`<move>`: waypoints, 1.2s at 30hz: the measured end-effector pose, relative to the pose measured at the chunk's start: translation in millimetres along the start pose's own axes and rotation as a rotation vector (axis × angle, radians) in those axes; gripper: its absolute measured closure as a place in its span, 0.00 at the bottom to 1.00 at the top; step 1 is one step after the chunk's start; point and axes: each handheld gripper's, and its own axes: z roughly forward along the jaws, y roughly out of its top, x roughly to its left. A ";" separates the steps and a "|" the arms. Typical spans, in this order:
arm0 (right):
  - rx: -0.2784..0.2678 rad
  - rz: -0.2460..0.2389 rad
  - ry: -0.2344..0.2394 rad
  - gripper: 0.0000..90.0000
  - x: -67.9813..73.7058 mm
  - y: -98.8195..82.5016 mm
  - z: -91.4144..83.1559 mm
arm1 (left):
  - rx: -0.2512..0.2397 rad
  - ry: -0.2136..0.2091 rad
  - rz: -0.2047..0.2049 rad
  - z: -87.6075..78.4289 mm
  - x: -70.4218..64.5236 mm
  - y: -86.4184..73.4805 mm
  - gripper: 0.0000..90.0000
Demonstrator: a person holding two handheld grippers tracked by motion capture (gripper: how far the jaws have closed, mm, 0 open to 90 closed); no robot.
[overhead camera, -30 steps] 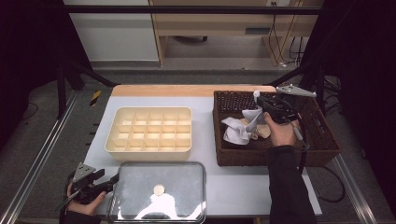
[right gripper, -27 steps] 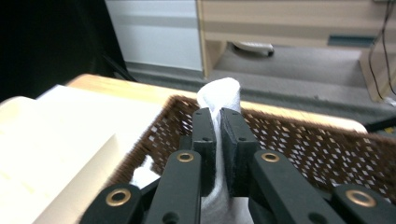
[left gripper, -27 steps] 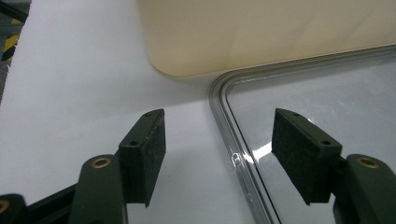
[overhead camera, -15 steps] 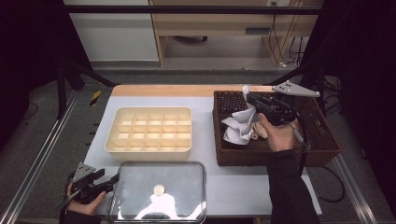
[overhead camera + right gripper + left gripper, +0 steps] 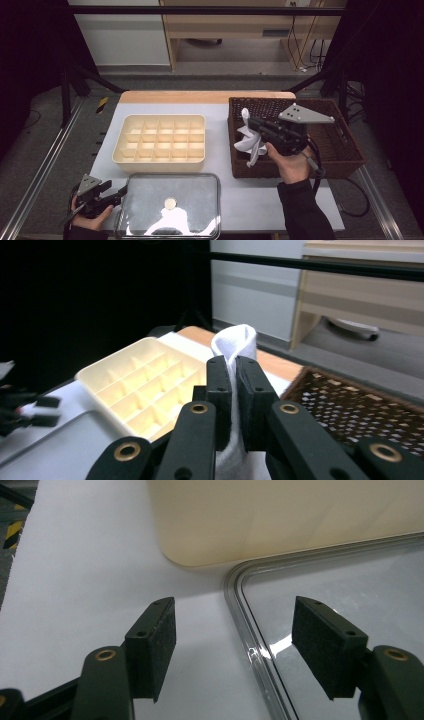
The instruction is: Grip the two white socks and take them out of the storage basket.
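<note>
My right gripper (image 5: 251, 122) is shut on a white cloth (image 5: 248, 142), which hangs from the jaws over the left part of the dark wicker basket (image 5: 345, 150). In the right gripper view the cloth (image 5: 235, 342) sticks up between the closed pads. A cream compartment tray (image 5: 160, 137) sits mid-table. Near the front edge lies a clear lid (image 5: 170, 202) with a small round knob (image 5: 170, 203). My left gripper (image 5: 119, 192) is open at the lid's left edge; in the left gripper view (image 5: 232, 645) its jaws straddle the lid's rim (image 5: 250, 645) without touching it.
The cream tray's corner (image 5: 200, 540) stands just beyond the lid. Bare white tabletop (image 5: 250, 195) lies between the lid and the basket. A wooden strip (image 5: 205, 96) runs along the table's far edge, with metal rails on both sides.
The right gripper has moved left and upward with the white cloth, lifting it from the basket's middle toward its left wall. The left gripper has stayed put.
</note>
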 end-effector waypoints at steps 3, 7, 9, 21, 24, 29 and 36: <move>0.001 -0.003 0.017 0.95 4.6 -4.2 -1.3 | 0.000 0.001 0.000 0.0 0.0 0.0 0.37; 0.012 -0.007 0.055 0.95 15.3 -14.8 -5.5 | -0.002 0.004 -0.001 -0.1 -0.4 0.0 0.37; 0.016 -0.006 0.068 0.95 18.6 -19.5 -6.3 | -0.003 0.005 -0.001 -0.2 -0.5 0.0 0.36; 0.050 0.005 0.133 0.95 35.9 -57.4 -11.5 | -0.008 0.013 0.003 -0.6 -0.9 0.0 0.36; 0.063 0.016 0.139 0.95 37.0 -70.3 -13.3 | -0.010 0.014 0.002 -0.3 -1.3 -0.1 0.36; 0.100 0.036 0.146 0.95 36.5 -91.9 -14.7 | -0.019 0.021 0.003 0.0 -2.0 -0.3 0.33; 0.145 0.049 0.139 0.94 35.7 -118.8 -17.0 | -0.039 0.023 0.000 -0.4 -3.4 -0.5 0.30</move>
